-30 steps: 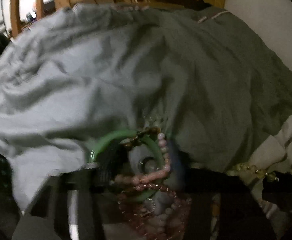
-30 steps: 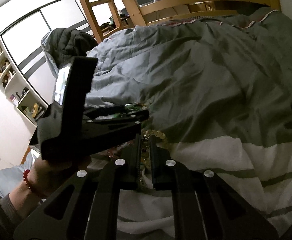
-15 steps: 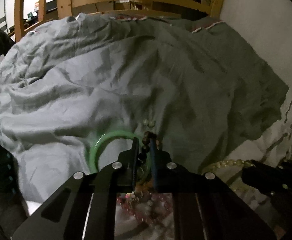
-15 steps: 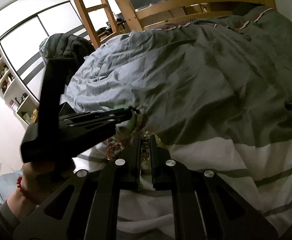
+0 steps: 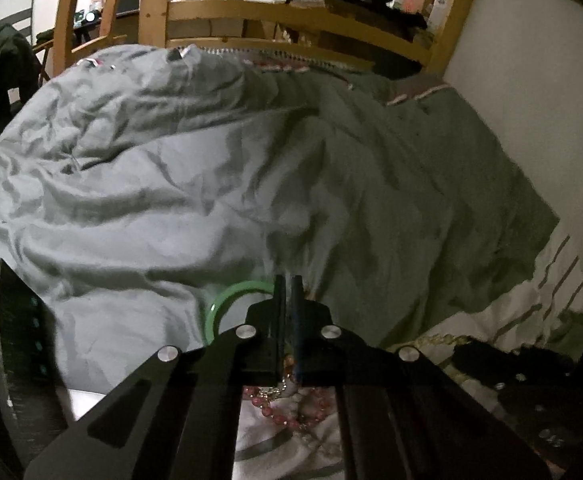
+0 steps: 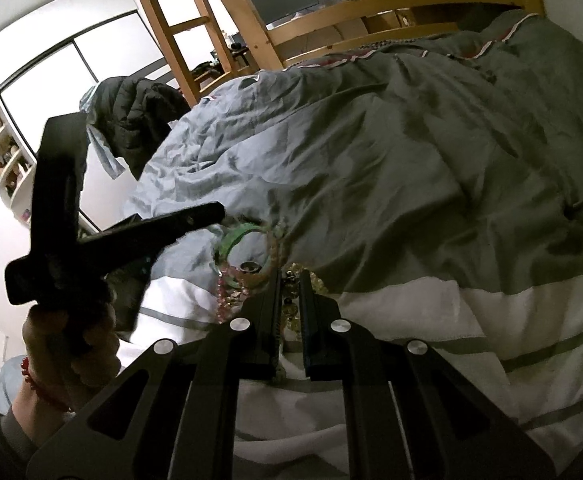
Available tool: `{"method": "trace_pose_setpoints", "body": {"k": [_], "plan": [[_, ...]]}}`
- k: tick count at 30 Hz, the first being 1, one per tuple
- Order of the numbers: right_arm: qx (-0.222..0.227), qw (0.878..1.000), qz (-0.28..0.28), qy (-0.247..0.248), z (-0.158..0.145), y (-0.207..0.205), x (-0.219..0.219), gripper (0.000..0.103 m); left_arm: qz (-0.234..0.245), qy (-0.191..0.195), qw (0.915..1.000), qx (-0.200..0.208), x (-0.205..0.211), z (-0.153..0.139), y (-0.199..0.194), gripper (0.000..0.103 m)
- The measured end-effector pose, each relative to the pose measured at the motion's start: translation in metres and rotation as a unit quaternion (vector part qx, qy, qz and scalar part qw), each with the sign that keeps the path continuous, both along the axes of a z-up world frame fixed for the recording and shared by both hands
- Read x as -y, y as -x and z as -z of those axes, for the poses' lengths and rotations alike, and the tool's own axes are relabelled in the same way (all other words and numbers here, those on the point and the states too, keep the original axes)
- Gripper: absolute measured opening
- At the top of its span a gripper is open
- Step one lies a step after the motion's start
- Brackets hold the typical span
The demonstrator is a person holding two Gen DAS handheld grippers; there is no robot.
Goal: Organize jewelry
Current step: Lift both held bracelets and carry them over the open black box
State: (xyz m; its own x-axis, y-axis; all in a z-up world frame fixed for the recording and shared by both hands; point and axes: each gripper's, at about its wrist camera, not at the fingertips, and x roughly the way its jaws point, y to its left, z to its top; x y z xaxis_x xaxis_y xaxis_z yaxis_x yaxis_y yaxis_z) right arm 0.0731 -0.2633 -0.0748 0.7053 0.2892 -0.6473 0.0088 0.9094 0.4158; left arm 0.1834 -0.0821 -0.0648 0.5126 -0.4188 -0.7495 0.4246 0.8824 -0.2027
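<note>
Rumpled grey duvet [image 5: 219,200] covers most of the bed, with a white, grey-striped sheet [image 6: 431,320] showing at the near edge and a pale wooden bed frame [image 5: 291,20] behind. Where duvet meets sheet lies the jewelry pile: a green glassy bangle [image 5: 227,300], a strand of pink round beads [image 5: 279,404] and a string of yellowish translucent beads [image 6: 291,304]. My left gripper [image 5: 287,292] hangs over the pile with its fingers nearly together; a sliver of something beaded shows in the slit lower down, but I cannot tell whether I am pinching it. My own black frame hides much of the pink strand and half the bangle. My right gripper [image 6: 290,280] has its fingers narrowly parted around the yellowish beads, yet contact is hard to make out. A small dark ring-like piece [image 6: 250,267] sits inside the bangle, too small to identify.
</note>
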Motion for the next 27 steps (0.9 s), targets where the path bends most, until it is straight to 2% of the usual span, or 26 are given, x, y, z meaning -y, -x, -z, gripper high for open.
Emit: {"method": "trace_pose_setpoints", "body": {"k": [7, 12, 13, 14, 15, 16, 18, 21, 22, 23, 24, 27], "plan": [[0.010, 1.000, 0.000, 0.009, -0.015, 0.011, -0.003, 0.009, -0.018, 0.009, 0.9998, 0.007, -0.017, -0.022, 0.015, 0.003], [0.000, 1.000, 0.000, 0.014, -0.014, 0.017, -0.004, 0.009, -0.022, -0.011, 0.9997, -0.006, -0.013, -0.006, 0.013, 0.006], [-0.003, 1.000, -0.002, 0.013, -0.012, 0.017, -0.005, 0.009, -0.019, -0.015, 0.9996, -0.017, -0.010, 0.002, 0.009, 0.014], [-0.004, 1.000, -0.003, 0.014, -0.011, 0.017, -0.006, 0.009, -0.016, -0.018, 0.9995, -0.022, -0.006, 0.009, 0.006, 0.033], [-0.005, 1.000, -0.005, 0.015, -0.010, 0.016, -0.006, 0.009, -0.015, -0.027, 0.9994, -0.018, -0.001, 0.016, 0.003, 0.044], [-0.006, 1.000, -0.008, 0.014, -0.009, 0.015, -0.007, 0.009, -0.016, -0.037, 0.9991, -0.009, 0.003, 0.020, 0.001, 0.062], [-0.009, 1.000, -0.012, 0.015, -0.007, 0.013, -0.007, 0.011, -0.016, -0.069, 0.9975, 0.006, 0.013, 0.032, -0.005, 0.069], [-0.018, 1.000, -0.020, 0.010, 0.001, 0.009, -0.007, 0.011, -0.012, -0.094, 0.9955, -0.012, 0.021, 0.052, -0.017, 0.066], [-0.019, 1.000, -0.021, 0.008, 0.003, 0.008, -0.007, 0.011, -0.012, -0.101, 0.9947, -0.016, 0.022, 0.058, -0.019, 0.051], [-0.019, 1.000, -0.021, 0.002, 0.004, 0.006, -0.006, 0.010, -0.005, -0.101, 0.9945, -0.029, 0.022, 0.064, -0.020, 0.016], [-0.017, 1.000, -0.021, -0.002, 0.004, 0.006, -0.005, 0.010, 0.000, -0.095, 0.9942, -0.050, 0.022, 0.069, -0.024, 0.009], [-0.006, 0.999, -0.021, -0.026, -0.001, 0.007, 0.000, 0.010, -0.002, -0.073, 0.9957, -0.058, 0.014, 0.065, -0.027, 0.008]]}}
